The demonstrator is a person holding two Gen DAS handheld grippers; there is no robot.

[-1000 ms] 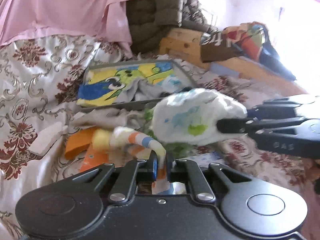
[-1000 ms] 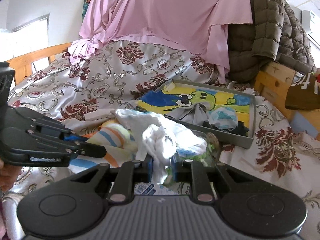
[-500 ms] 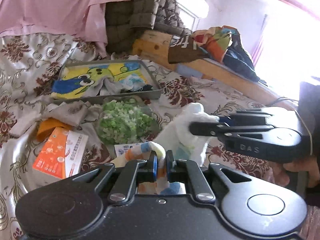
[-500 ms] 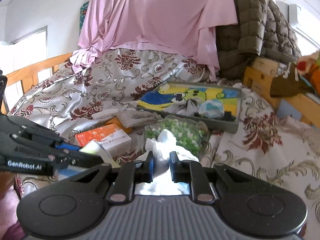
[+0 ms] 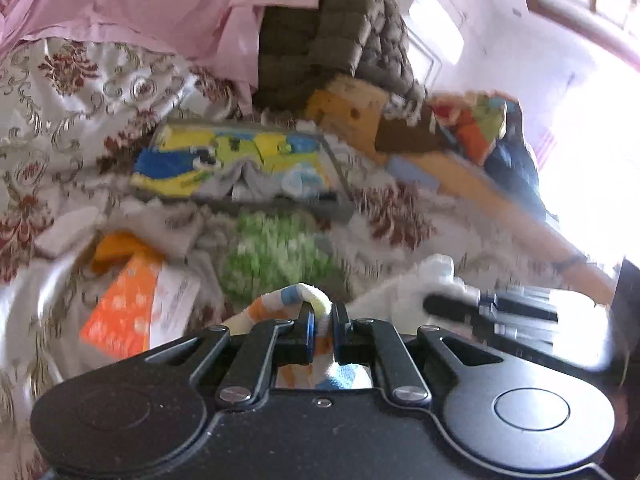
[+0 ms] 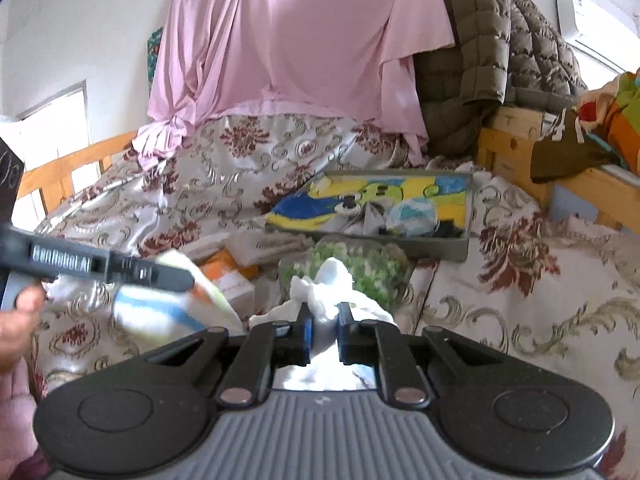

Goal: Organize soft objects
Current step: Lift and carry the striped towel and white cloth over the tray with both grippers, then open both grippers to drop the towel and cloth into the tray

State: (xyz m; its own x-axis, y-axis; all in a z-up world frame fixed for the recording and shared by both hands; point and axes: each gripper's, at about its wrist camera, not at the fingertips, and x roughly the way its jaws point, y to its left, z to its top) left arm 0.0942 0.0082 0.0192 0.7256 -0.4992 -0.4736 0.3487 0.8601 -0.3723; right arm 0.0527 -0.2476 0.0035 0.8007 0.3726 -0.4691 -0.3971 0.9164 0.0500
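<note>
My left gripper [image 5: 322, 316] is shut on a striped cloth [image 5: 294, 296] with orange, blue and yellow bands, which loops over the fingertips and hangs below. My right gripper [image 6: 324, 320] is shut on a crumpled white cloth [image 6: 328, 284] with faint coloured prints. Each gripper shows in the other's view: the right gripper [image 5: 448, 306] with the white cloth [image 5: 424, 280] at lower right, the left gripper [image 6: 176, 278] with the striped cloth [image 6: 160, 312] at left. Both cloths hang above the bed. Beyond them lies a grey tray [image 6: 456, 248] with a cartoon lining and a few small garments.
A clear bag of green bits [image 6: 360, 264] lies just before the tray. An orange-and-white pack [image 5: 128, 304] and pale folded cloths lie to its left on the floral bedspread [image 6: 520, 312]. A pink sheet, an olive quilted jacket and a wooden frame stand behind. A hand [image 6: 20, 320] holds the left gripper.
Both grippers have drawn back from the tray with their cloths, uncovering the green bag and the orange pack. The right jaws have narrowed on the white cloth.
</note>
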